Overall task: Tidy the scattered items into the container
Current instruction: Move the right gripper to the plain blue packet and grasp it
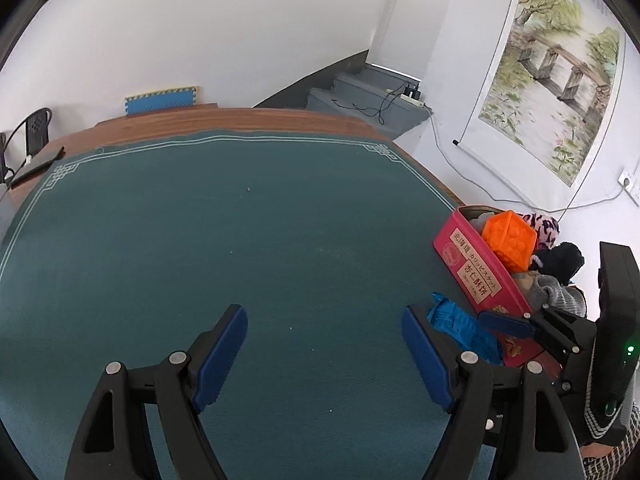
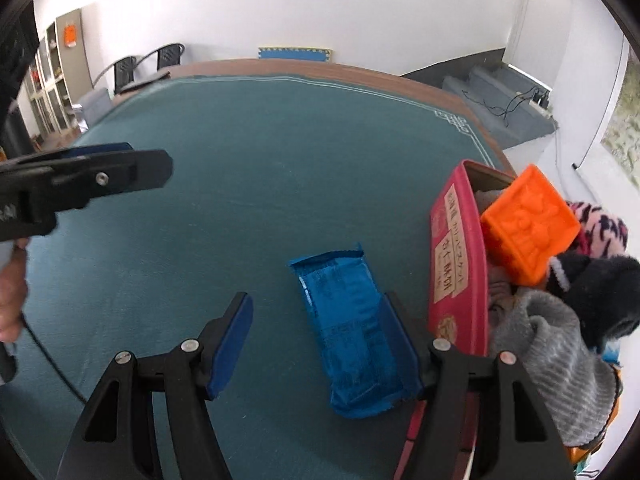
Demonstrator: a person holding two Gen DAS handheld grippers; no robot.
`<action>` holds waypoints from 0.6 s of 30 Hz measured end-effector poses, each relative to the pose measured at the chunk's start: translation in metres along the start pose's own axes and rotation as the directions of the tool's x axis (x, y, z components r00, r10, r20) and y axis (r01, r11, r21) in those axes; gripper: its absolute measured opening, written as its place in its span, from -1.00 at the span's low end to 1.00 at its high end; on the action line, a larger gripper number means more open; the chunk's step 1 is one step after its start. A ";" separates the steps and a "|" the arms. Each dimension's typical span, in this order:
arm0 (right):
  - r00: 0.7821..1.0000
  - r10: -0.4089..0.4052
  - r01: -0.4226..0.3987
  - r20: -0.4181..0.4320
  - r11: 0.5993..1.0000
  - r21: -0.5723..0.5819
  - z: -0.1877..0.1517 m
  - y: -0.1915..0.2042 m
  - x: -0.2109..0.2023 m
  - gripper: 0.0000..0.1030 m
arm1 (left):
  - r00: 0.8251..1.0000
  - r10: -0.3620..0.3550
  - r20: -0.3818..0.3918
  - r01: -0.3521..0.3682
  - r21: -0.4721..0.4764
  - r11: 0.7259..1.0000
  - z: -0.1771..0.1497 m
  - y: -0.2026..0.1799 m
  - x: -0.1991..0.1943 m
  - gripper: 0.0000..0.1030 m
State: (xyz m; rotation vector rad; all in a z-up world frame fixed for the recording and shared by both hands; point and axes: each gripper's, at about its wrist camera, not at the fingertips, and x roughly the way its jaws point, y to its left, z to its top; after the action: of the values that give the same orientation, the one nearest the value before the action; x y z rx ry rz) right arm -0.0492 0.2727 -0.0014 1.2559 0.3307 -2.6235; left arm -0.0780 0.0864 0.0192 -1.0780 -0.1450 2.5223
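The table [image 2: 240, 160] carried one red box [image 2: 456, 264] at its right edge, heaped with one orange block [image 2: 528, 224] and several soft items. One blue packet [image 2: 352, 332] lay flat just left of the box, outside it. Two grippers were present. The right gripper [image 2: 320, 340] hung over the packet, jaws apart; the left gripper [image 1: 324, 356] stood farther left, jaws apart, holding nothing. Risk: the heaped box could shed the block if nudged.

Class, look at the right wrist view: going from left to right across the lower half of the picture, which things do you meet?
Person's hand → left claw → blue packet → red box → orange block → black sock.
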 end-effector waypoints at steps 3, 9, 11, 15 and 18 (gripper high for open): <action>1.000 -0.029 0.029 -0.004 1.000 -0.009 -0.001 0.004 0.002 0.34 | 1.000 -0.002 -0.006 0.002 0.016 1.000 -0.002 -0.005 0.003 0.57; 0.998 -0.059 0.058 -0.018 0.997 -0.045 -0.003 0.014 0.007 0.27 | 0.999 0.035 0.000 -0.035 0.023 0.999 0.000 -0.007 0.004 0.57; 0.997 -0.069 0.067 -0.023 0.996 -0.059 -0.002 0.018 0.010 0.27 | 0.997 0.072 0.009 -0.072 0.031 0.997 0.000 -0.007 0.004 0.57; 0.996 -0.083 0.081 -0.037 0.995 -0.050 0.000 0.018 0.013 0.26 | 0.996 0.087 0.009 -0.087 0.028 0.996 0.000 -0.006 0.005 0.57; 0.993 -0.104 0.100 -0.053 0.993 -0.060 0.004 0.019 0.017 0.26 | 0.996 0.087 0.010 -0.087 0.030 0.996 0.001 -0.006 0.005 0.57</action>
State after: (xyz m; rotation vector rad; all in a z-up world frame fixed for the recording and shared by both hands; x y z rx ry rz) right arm -0.0572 0.2519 -0.0137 1.3292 0.4890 -2.6457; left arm -0.0796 0.0935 0.0178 -1.0834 -0.0636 2.5981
